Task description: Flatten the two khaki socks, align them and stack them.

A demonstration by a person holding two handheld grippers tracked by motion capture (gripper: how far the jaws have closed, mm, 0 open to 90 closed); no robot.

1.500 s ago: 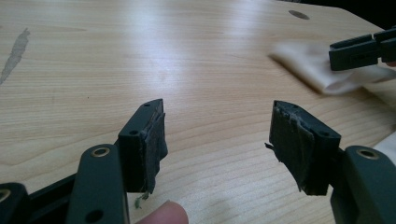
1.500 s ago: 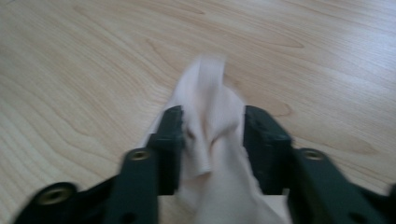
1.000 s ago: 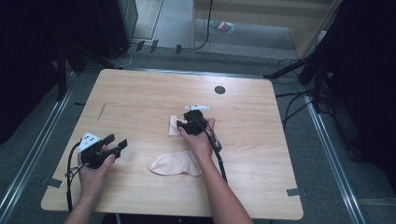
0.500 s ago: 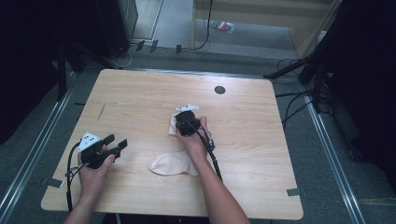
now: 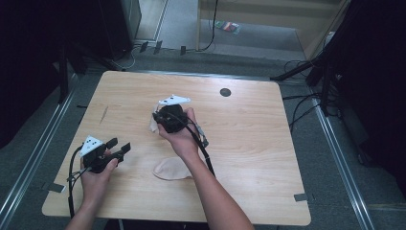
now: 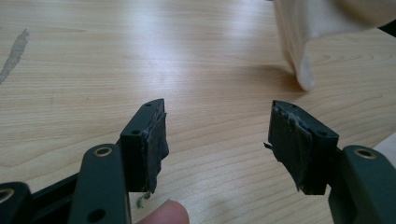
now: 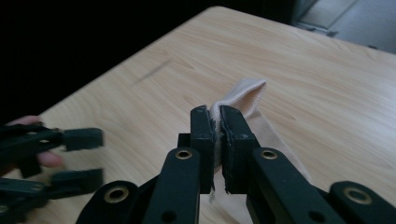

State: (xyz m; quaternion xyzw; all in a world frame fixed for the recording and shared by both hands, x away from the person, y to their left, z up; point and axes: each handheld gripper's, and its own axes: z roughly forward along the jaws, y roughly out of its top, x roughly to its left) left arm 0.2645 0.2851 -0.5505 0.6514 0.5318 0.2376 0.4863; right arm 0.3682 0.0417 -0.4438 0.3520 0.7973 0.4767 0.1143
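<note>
Beige sock [image 7: 243,95], one of two: pinched at its cuff by right gripper [image 7: 218,122], lifted above wooden surface [image 5: 258,143]. Second sock [image 5: 173,169] lies flat nearby. Left gripper [image 6: 217,135] waits, jaws apart, empty. Step: pick-up. Next: likely bring the lifted sock to the flat one.

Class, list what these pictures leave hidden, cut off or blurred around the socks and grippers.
- Held sock: lower part hidden behind the right gripper in the right gripper view; cut off by the top edge in the left gripper view.
- Second sock: its right end is covered by the forearm in the high view.
- Left gripper: blurred and dark in the right gripper view.
</note>
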